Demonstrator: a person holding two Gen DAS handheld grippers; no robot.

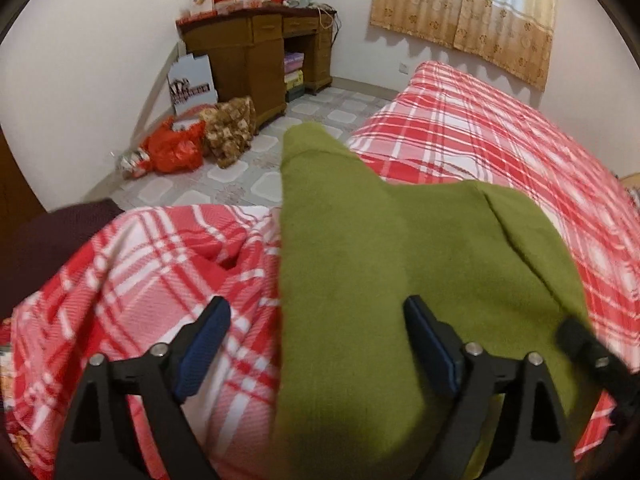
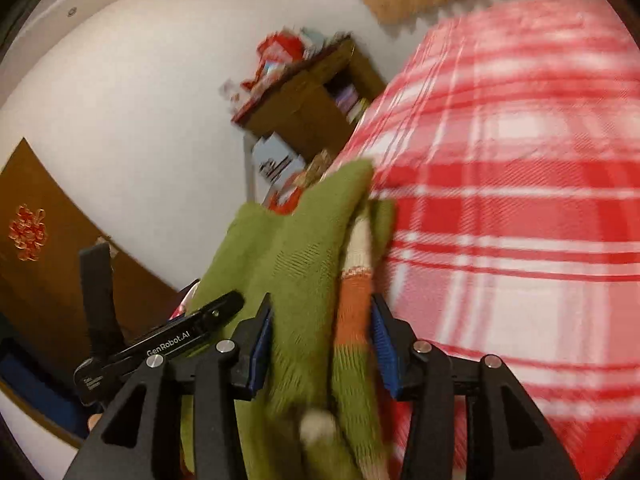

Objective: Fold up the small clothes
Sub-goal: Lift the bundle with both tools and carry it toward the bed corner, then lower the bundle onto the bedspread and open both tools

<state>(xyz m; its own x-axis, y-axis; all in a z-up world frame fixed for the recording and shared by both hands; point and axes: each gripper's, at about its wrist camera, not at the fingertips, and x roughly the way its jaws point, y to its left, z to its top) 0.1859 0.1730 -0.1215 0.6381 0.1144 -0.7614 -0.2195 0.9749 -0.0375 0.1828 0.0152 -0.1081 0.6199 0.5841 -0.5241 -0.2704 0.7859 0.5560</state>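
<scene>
A: Where does the garment (image 1: 360, 248) lie?
B: On the bed (image 1: 500, 140), draped over its near edge.

A: And the left gripper (image 1: 316, 344)?
B: Over the garment's left border, one finger (image 1: 206, 344) above the bedcover.

A: Behind the bed?
B: A desk (image 1: 256, 60) against the far wall, bags (image 1: 176, 148) on the floor left of it.

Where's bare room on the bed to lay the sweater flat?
Widest free patch: plaid sheet beyond the green sweater, toward the curtain. Left of the sweater the sheet is rumpled. The near edge is crowded: left claw open, right claw gripping the sweater.
</scene>
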